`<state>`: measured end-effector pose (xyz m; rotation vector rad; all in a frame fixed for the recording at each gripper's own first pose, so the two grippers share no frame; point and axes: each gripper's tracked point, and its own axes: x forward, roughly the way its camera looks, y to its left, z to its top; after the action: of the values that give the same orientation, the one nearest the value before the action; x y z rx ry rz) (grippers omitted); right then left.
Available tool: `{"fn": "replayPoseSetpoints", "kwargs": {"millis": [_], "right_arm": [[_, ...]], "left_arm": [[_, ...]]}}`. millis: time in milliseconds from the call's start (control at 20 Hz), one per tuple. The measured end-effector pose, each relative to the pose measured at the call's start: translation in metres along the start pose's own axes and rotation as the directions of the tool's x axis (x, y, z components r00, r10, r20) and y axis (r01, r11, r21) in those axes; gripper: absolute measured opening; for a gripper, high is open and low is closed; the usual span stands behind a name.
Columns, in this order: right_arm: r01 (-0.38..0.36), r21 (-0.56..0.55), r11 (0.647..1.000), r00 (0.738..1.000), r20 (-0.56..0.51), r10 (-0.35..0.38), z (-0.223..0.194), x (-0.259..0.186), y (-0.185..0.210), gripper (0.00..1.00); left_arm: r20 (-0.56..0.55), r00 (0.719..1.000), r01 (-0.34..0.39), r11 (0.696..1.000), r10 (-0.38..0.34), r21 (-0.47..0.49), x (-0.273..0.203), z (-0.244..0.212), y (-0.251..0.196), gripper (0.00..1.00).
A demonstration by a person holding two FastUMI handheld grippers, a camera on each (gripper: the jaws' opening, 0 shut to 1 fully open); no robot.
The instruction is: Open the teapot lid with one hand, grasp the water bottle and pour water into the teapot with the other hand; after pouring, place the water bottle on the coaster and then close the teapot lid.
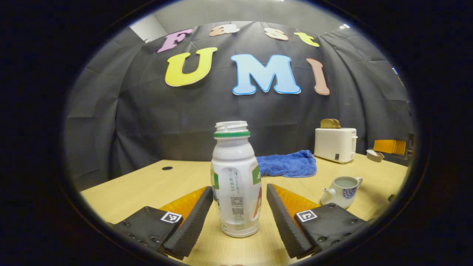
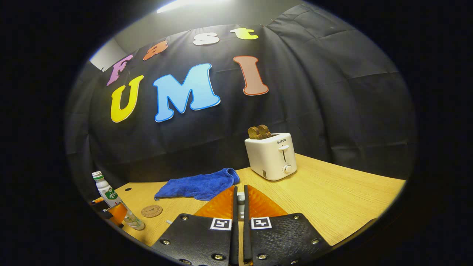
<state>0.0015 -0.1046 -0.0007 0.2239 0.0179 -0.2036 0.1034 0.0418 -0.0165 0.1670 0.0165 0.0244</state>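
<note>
- The wooden table [image 1: 147,184] is bearing the lidless white-and-blue ceramic teapot [image 1: 340,190], standing off right of the bottle.
- The white plastic water bottle [image 1: 235,181] is standing between the left gripper [image 1: 238,218]'s spread fingers; closing squarely on its waist looks best.
- The right gripper [image 2: 239,199]'s fingers are pinching a small pale thing, probably the teapot lid [image 2: 240,197].
- The round cork coaster [image 2: 151,211] is waiting beside the bottle.

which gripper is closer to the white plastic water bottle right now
Left. The left gripper straddles the white plastic water bottle, fingers open beside it; the right gripper sits far off, nearer the toaster.
</note>
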Motion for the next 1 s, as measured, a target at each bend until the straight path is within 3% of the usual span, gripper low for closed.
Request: {"fn": "replayPoseSetpoints", "kwargs": {"millis": [150,250,400,650,800,1000], "right_arm": [[-0.004,0.000,1.000,1.000,-0.005,0.004,-0.001,0.000,0.001,0.05],[-0.003,0.004,1.000,1.000,-0.006,0.003,-0.001,0.000,0.000,0.05],[0.000,0.010,1.000,1.000,-0.008,0.000,0.000,0.001,0.000,0.05],[-0.006,0.017,1.000,1.000,-0.012,0.006,-0.002,0.001,-0.001,0.05],[-0.006,0.026,1.000,1.000,-0.007,0.006,0.000,-0.001,-0.002,0.05],[-0.004,0.051,0.999,1.000,-0.006,0.005,0.002,-0.002,-0.006,0.05]], "left_arm": [[0.004,1.000,0.014,1.000,-0.014,0.021,0.007,0.003,-0.002,0.99],[0.003,1.000,0.016,0.999,-0.016,0.028,0.007,0.003,-0.003,0.90],[0.001,1.000,0.011,0.999,-0.011,0.033,0.006,0.001,-0.001,0.88],[0.002,1.000,-0.006,0.986,0.006,0.167,0.004,0.012,0.005,0.85],[0.017,1.000,-0.015,0.953,0.010,0.303,0.005,0.026,0.006,0.85],[0.032,0.999,-0.010,0.869,-0.007,0.496,0.001,0.042,-0.001,0.85]]}}
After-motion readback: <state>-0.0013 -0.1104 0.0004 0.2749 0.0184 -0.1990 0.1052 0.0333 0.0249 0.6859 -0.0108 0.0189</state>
